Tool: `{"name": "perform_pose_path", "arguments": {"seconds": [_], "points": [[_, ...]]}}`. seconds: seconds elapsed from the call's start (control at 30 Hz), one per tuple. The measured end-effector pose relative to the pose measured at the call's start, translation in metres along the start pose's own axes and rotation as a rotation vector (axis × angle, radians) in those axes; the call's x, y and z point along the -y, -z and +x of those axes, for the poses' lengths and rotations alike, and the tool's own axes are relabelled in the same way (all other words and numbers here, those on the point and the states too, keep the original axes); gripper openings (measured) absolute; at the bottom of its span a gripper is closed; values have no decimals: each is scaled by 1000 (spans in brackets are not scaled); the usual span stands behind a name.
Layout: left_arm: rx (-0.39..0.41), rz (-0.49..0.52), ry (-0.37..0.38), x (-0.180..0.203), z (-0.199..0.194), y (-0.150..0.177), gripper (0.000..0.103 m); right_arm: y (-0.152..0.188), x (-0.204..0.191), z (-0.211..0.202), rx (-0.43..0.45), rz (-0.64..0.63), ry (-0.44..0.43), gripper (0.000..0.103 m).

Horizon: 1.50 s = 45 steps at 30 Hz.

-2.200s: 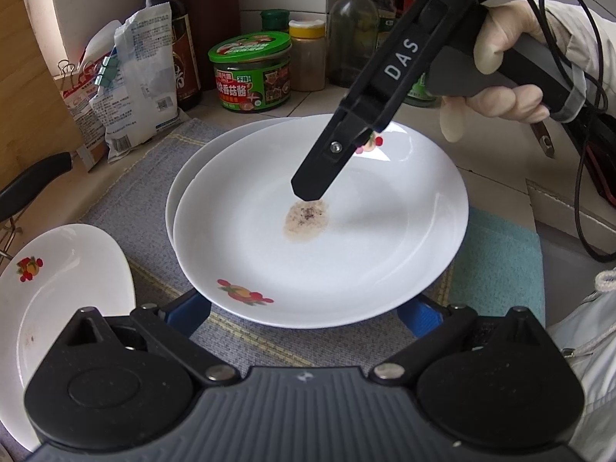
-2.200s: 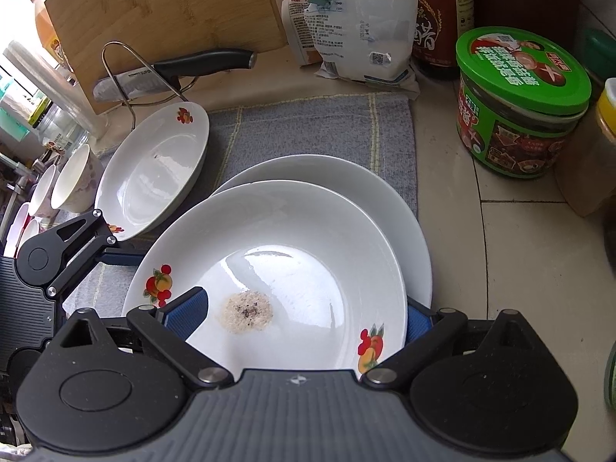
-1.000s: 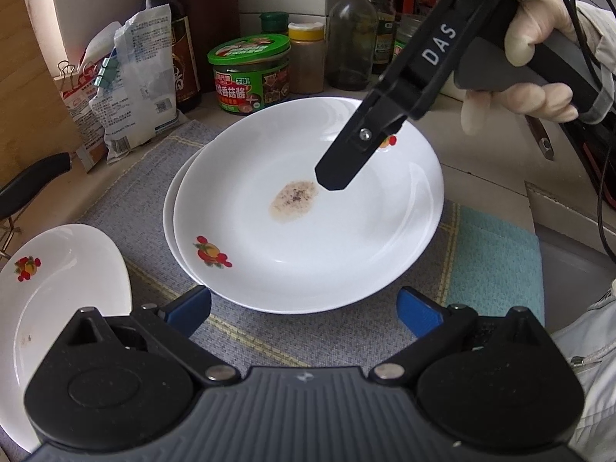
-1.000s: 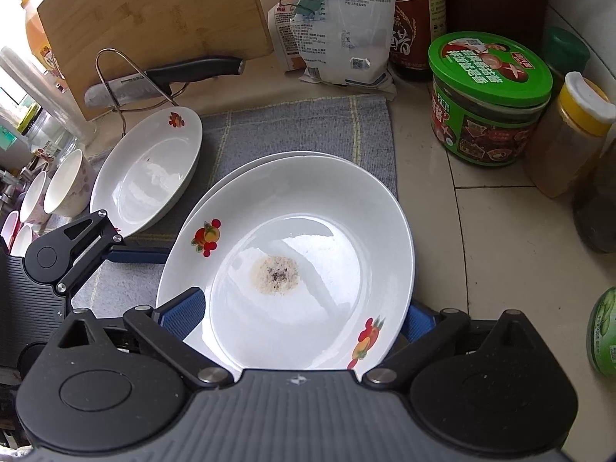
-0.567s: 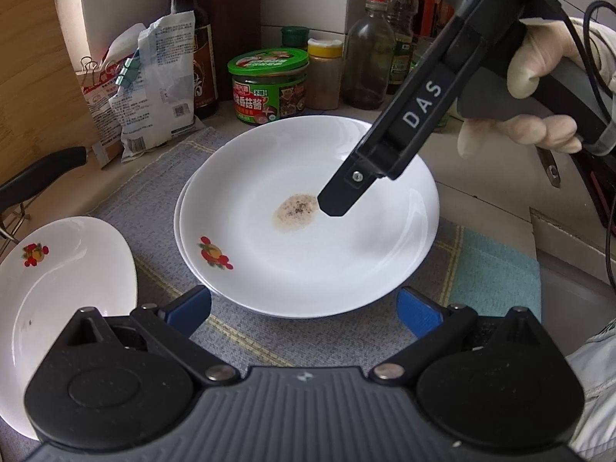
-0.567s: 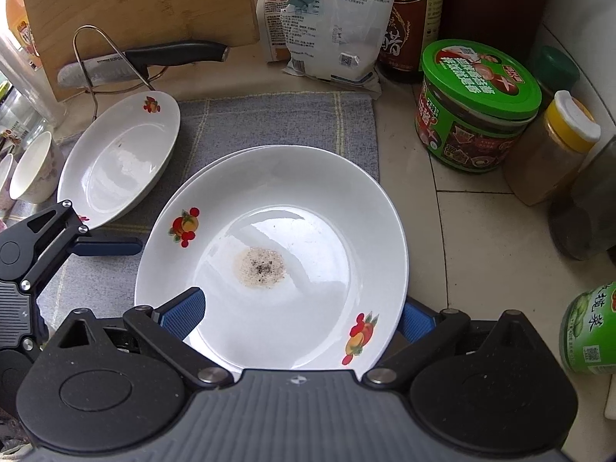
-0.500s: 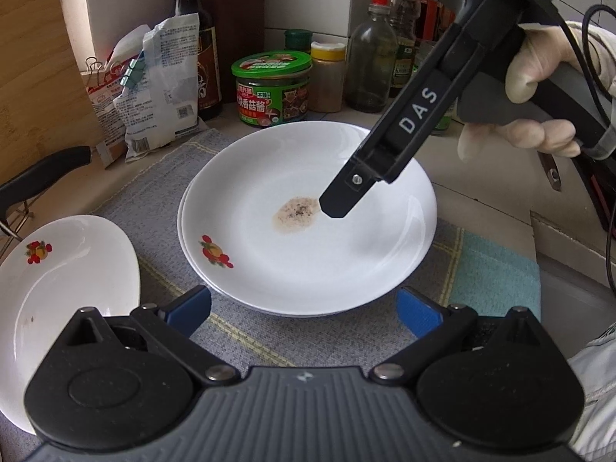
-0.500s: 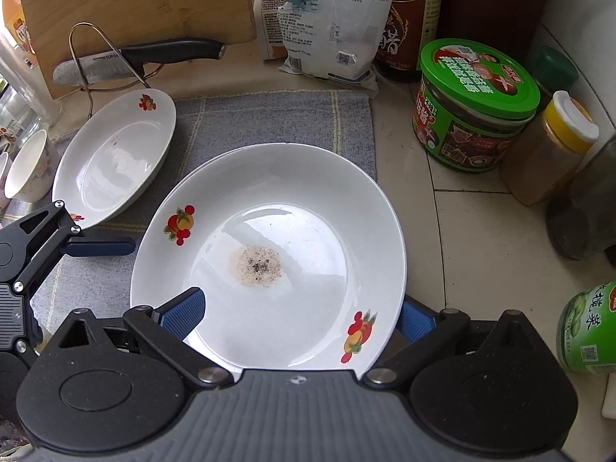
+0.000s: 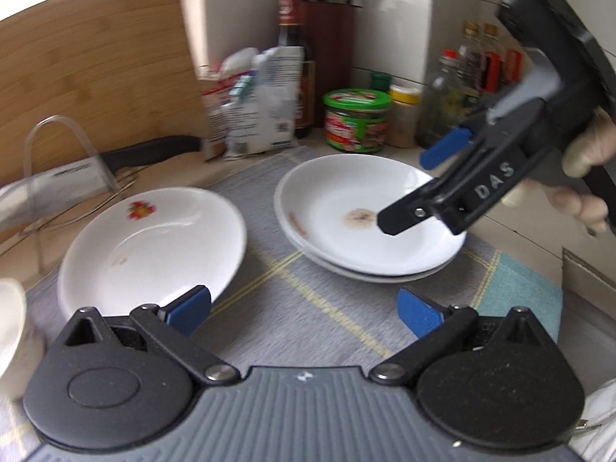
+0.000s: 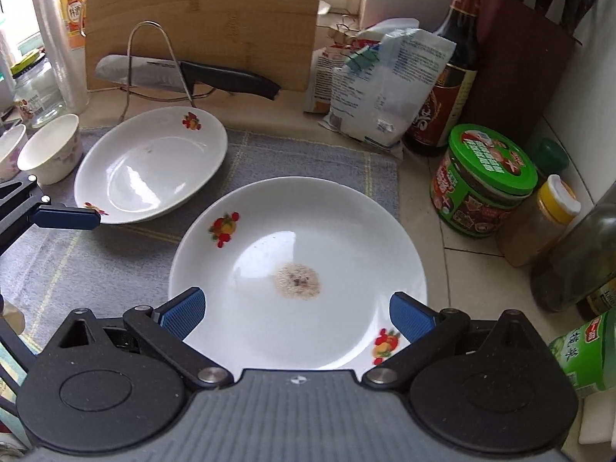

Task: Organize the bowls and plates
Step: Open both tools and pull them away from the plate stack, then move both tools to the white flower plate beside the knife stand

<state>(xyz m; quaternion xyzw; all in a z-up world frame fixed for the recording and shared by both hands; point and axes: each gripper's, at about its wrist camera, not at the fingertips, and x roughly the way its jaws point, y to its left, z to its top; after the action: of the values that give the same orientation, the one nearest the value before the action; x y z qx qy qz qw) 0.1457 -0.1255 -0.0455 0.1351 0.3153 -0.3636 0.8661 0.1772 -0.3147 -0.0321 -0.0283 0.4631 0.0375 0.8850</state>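
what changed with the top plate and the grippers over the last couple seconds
The top plate was slid square onto the plate under it and let go. Both grippers backed off, jaws open: right gripper above the stack, left gripper swung toward the single plate. That plate and the mat stayed put.

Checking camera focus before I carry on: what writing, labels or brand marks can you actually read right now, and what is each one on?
"DAS": white letters on the arm of the right gripper.
Green-lidded jar: printed label, too small to read.
Dark sauce bottle: label characters not legible.
White bag: fine print and a square code, unreadable.
Green bottle: large characters, cut off at the edge.
Orange bottle: badge too blurred.
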Motion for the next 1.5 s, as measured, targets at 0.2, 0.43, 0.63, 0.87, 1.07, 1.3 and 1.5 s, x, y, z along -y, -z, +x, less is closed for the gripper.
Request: {"name": "perform_pose_path", "arguments": {"seconds": [0.2,0.43,0.63,0.87,1.07,1.3,1.5], "points": [[9,-108,-137,-31,-28,28,102,1,-37,-3,60,32,-27,103],[-14,-164,-232,-64,-37,58,102,2,-79,0,57,75,-20,103],[-38,-144,-205,-72,-22,66,102,8,-98,-8,42,79,24,103],[-46,-161,-197,-72,5,55,102,-5,-93,-7,38,36,8,103],[-67,-196,-234,-74,26,48,102,-29,-74,17,31,-31,-86,103],[-53,-214,-261,-77,39,39,103,-58,-54,51,29,-113,-199,103],[-46,-219,-268,-79,43,37,103,-81,-43,78,0,-172,-281,103]]}}
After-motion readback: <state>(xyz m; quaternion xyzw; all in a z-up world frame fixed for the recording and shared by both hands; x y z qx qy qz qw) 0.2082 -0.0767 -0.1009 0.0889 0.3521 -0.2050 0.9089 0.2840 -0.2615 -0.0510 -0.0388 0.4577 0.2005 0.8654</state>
